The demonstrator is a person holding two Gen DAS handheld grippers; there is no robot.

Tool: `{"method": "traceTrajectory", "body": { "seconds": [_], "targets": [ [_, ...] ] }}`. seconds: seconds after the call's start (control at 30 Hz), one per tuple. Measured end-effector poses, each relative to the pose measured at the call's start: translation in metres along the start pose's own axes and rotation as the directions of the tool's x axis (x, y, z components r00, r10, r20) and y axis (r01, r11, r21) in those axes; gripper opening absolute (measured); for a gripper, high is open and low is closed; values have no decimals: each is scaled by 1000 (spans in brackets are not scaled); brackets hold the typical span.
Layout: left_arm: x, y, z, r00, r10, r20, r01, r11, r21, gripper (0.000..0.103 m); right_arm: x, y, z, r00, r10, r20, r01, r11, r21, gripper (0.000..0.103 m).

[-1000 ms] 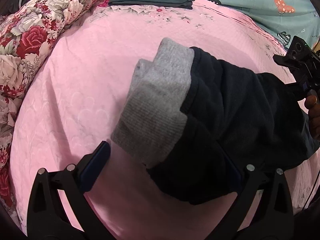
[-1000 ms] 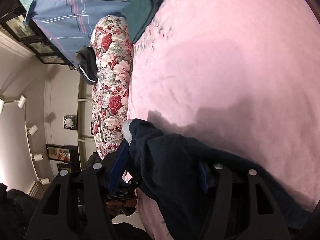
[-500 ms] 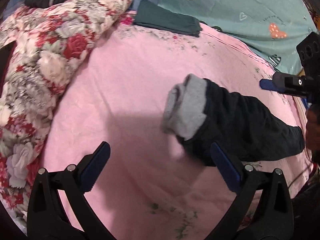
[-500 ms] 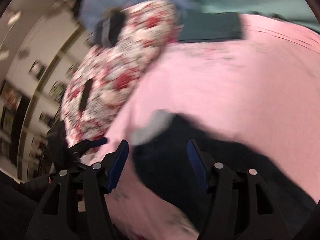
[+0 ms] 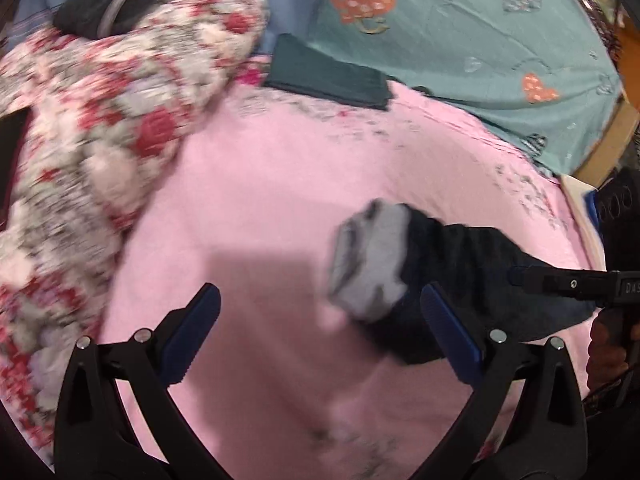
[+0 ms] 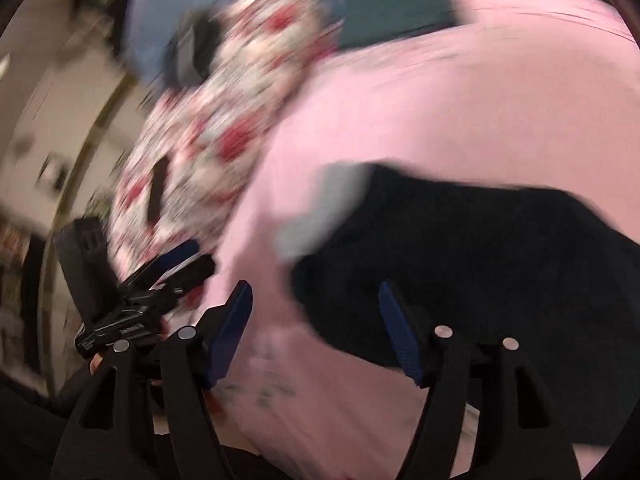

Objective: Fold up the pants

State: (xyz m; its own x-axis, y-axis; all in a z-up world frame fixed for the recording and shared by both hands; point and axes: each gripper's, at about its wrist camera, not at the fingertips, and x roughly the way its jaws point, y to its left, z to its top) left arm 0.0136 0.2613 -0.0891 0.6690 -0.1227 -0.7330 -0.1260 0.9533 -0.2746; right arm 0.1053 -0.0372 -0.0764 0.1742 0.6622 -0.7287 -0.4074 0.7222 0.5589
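The dark navy pants point(image 5: 472, 276) with a grey ribbed band point(image 5: 368, 264) lie bunched on the pink bedspread point(image 5: 260, 200). My left gripper point(image 5: 320, 332) is open and empty, held above the bed just left of the grey band. My right gripper point(image 6: 316, 332) is open and empty, above the near edge of the pants point(image 6: 460, 256). The right gripper also shows at the right edge of the left wrist view point(image 5: 576, 284). The left gripper shows at the left of the right wrist view point(image 6: 160, 276). Both views are blurred.
A floral bolster pillow point(image 5: 100, 120) lies along the left side of the bed. A folded dark green garment point(image 5: 332, 76) sits at the far end by a teal blanket point(image 5: 480, 40). A dark bag point(image 5: 104, 4) rests on the pillow.
Both grippers have let go of the pants and pulled back and up. The pants now lie bunched on the bed, smaller in both views.
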Motion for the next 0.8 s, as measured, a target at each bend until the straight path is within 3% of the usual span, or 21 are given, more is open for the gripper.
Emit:
{"method": "traceTrajectory", "body": {
  "seconds": [0.07,0.17,0.2,0.23,0.3,0.33,0.37,0.5,0.63,0.8],
  "targets": [
    [14,-29,6,998,-57,2,57,997,47,101,-41,-44,-13,990,-117,77,106,986,128,67],
    [40,-67,8,995,-101,6,100,989,104,101,-116,-125,-50,927,-333,174,241,883,402,67],
    [54,-73,8,997,-74,-4,74,990,117,101,-137,-148,-64,902,-387,190,258,838,481,67],
    [77,-77,4,999,26,-41,-20,991,134,101,-163,-178,-84,873,-444,205,259,775,577,67],
    [111,-69,-6,974,183,-132,-165,977,136,101,-196,-215,-112,832,-512,215,245,686,685,67],
    [120,-60,-9,966,179,-186,-164,982,91,101,-212,-232,-125,811,-544,215,234,639,733,67],
    [117,-55,-8,969,158,-190,-154,988,34,101,-228,-248,-140,796,-562,224,211,605,768,67],
    [96,-67,4,965,204,-162,-208,978,-7,101,-264,-288,-166,744,-620,247,191,553,811,67],
    [83,-104,7,961,235,-143,-241,970,-25,101,-265,-320,-171,748,-615,251,177,549,817,67],
    [68,-160,13,970,208,-123,-208,978,13,101,-255,-351,-169,793,-554,256,138,571,809,67]
  ]
}}
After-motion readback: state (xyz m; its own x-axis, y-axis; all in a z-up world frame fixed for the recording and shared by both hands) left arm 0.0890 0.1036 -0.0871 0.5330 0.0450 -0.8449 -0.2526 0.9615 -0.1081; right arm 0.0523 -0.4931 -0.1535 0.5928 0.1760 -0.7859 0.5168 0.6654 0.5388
